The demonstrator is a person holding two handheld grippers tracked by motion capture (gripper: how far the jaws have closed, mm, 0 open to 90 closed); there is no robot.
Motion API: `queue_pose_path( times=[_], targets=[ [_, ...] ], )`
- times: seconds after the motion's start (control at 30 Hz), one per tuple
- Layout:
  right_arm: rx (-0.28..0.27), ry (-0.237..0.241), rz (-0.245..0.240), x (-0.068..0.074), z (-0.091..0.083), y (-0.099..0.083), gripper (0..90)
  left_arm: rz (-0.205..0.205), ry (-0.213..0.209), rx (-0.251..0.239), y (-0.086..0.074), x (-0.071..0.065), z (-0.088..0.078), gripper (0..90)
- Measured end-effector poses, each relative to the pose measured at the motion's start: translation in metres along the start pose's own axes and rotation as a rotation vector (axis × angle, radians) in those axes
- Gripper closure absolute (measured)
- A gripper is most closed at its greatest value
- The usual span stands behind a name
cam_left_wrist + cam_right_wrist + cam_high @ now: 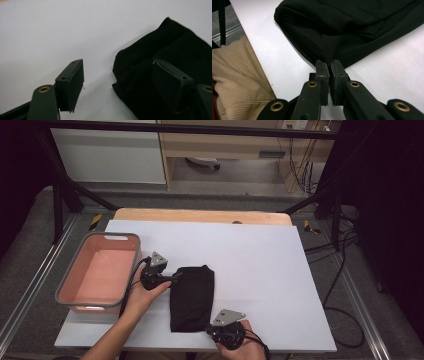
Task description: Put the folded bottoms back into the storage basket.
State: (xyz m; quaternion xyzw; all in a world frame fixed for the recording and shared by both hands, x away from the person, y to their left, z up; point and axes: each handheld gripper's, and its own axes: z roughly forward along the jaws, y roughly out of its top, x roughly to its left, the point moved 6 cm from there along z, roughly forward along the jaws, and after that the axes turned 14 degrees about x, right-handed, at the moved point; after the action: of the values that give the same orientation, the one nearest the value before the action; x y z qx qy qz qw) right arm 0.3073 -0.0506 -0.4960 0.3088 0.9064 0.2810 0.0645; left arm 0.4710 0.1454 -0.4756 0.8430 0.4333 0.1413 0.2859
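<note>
A folded black cloth (192, 295) lies on the white board (260, 255) near its front. My left gripper (177, 276) sits at the cloth's far left corner, low over the board. In the left gripper view the left gripper (120, 77) is open. One jaw is over bare board and the other over the black cloth (160, 47), with the cloth's corner between them and untouched by the pads. My right gripper (209, 327) is at the cloth's near right corner. In the right gripper view the right gripper (329, 65) is shut, its tips pinching the edge of the black cloth (352, 25), which puckers toward them.
A pink bin with a grey rim (62, 285) stands empty at the board's left edge, right beside my left hand. Bare white board spreads to the right of the cloth and beyond it. A beige ribbed garment (237, 80) hangs past the board's front edge.
</note>
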Motion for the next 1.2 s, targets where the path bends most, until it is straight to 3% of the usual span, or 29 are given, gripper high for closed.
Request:
queue_pose_path(
  times=[0.13,0.2,0.3,0.37,0.43,0.5,0.53,0.6,0.73,0.93,1.2],
  targets=[
    [0.002,-0.005,-0.003,0.0,0.0,0.0,86.8,-0.009,-0.022,0.015,-0.003,-0.002,0.008,26.5],
    [0.0,-0.006,-0.003,0.0,0.0,0.0,86.8,-0.016,-0.051,0.029,-0.004,-0.003,0.013,26.7],
    [-0.001,-0.002,-0.003,0.0,0.0,0.0,86.8,-0.017,-0.132,0.041,-0.005,-0.011,0.02,28.7],
    [-0.001,0.0,0.0,0.0,0.0,0.0,86.8,-0.006,-0.142,0.035,-0.004,-0.013,0.021,30.5],
    [-0.002,0.0,0.0,0.0,0.0,0.0,86.8,-0.007,-0.197,0.026,-0.003,-0.016,0.021,46.1],
    [-0.003,0.001,0.0,0.0,0.0,0.0,86.8,-0.007,-0.226,0.022,-0.004,-0.016,0.02,50.4],
    [-0.003,0.003,0.0,0.0,0.0,0.0,86.8,-0.024,-0.254,0.018,-0.004,-0.015,0.019,58.6],
    [-0.006,0.009,0.003,-0.001,0.0,0.0,86.8,-0.021,-0.265,-0.001,-0.004,-0.015,0.018,68.6],
    [-0.005,0.006,-0.008,-0.001,-0.001,0.001,86.9,0.001,-0.234,-0.015,-0.002,-0.017,0.013,76.5],
    [-0.038,-0.012,-0.036,0.001,-0.007,0.004,87.4,0.033,-0.211,-0.052,0.003,-0.021,-0.001,78.3],
    [-0.051,0.003,-0.05,0.004,-0.011,0.007,87.6,0.084,-0.196,-0.061,0.007,-0.025,-0.013,79.0]
  ],
)
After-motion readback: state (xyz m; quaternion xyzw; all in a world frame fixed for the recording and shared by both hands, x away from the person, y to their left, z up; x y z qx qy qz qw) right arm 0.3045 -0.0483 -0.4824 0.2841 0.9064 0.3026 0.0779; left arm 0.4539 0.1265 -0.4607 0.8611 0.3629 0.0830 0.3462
